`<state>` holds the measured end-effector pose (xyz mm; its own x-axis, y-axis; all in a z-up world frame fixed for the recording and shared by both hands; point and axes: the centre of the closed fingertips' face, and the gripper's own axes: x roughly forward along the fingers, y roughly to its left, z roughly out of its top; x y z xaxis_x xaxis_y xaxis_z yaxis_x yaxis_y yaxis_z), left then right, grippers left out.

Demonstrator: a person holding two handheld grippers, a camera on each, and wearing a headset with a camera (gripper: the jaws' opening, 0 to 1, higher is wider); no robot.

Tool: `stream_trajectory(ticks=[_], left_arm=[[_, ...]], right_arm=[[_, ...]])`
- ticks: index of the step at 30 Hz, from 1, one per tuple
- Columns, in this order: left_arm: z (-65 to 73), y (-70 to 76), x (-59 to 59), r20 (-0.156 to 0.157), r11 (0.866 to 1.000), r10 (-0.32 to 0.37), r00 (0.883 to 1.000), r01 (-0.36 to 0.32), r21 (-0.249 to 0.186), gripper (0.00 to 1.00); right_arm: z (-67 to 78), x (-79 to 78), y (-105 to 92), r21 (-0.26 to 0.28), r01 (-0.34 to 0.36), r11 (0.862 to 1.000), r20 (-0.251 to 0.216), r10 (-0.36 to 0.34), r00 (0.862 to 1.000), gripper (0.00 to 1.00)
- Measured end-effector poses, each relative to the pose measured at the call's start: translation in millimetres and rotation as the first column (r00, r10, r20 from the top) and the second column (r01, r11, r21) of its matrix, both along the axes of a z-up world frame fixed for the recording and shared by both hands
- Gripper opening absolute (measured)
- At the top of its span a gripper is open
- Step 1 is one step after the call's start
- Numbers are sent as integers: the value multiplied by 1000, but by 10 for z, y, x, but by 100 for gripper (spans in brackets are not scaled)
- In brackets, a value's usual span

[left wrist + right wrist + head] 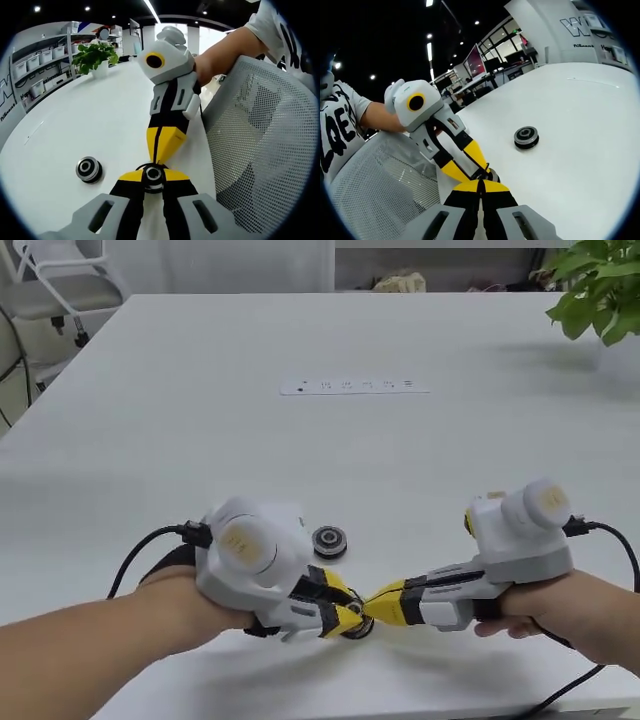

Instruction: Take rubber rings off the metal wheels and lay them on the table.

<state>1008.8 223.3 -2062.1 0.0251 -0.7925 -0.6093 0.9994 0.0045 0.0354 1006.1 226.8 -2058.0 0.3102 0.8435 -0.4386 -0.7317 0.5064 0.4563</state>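
Now the left hand-held gripper (pixel 153 175) clamps a metal wheel (pixel 153 180) low over the worktop's (pixel 200 390) near edge. Directly opposite, tip to tip, the right hand-held gripper (pixel 480 184) apparently pinches its rubber ring (pixel 146 165).

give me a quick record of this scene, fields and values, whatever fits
held wheel: small metal wheel, clamped between the jaws of the left gripper
right gripper: jaws shut, tips at the held wheel's black rubber ring, seemingly pinching it
second wheel: metal, black ring on it, lying flat on the white table, apart from both grippers
background: white power strip, green plant
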Motion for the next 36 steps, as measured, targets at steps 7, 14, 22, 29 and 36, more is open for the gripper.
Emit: stream_trajectory(ticks=[7, 14, 22, 29, 36], left_arm=[[0, -8, 4, 7, 1000, -13, 1000, 13, -4, 8], [10, -12, 10, 13, 1000, -19, 1000, 19, -2, 10], [47, 10, 4, 9, 1000, -25, 1000, 25, -4, 14], [113, 36, -30, -2, 999, -33, 999, 33, -11, 20], [230, 65, -66, -16, 999, -29, 999, 29, -36, 26]], right_arm=[[1, 26, -34, -1, 15, 1000, 4, -15, 1000, 0], [-4, 30, -50, -4, 19, 1000, 6, -19, 1000, 0], [2, 35, -56, 0, 21, 1000, 7, -21, 1000, 0], [28, 42, -64, 9, 26, 1000, 10, -26, 1000, 0], [64, 36, -49, 20, 21, 1000, 14, -21, 1000, 0]])
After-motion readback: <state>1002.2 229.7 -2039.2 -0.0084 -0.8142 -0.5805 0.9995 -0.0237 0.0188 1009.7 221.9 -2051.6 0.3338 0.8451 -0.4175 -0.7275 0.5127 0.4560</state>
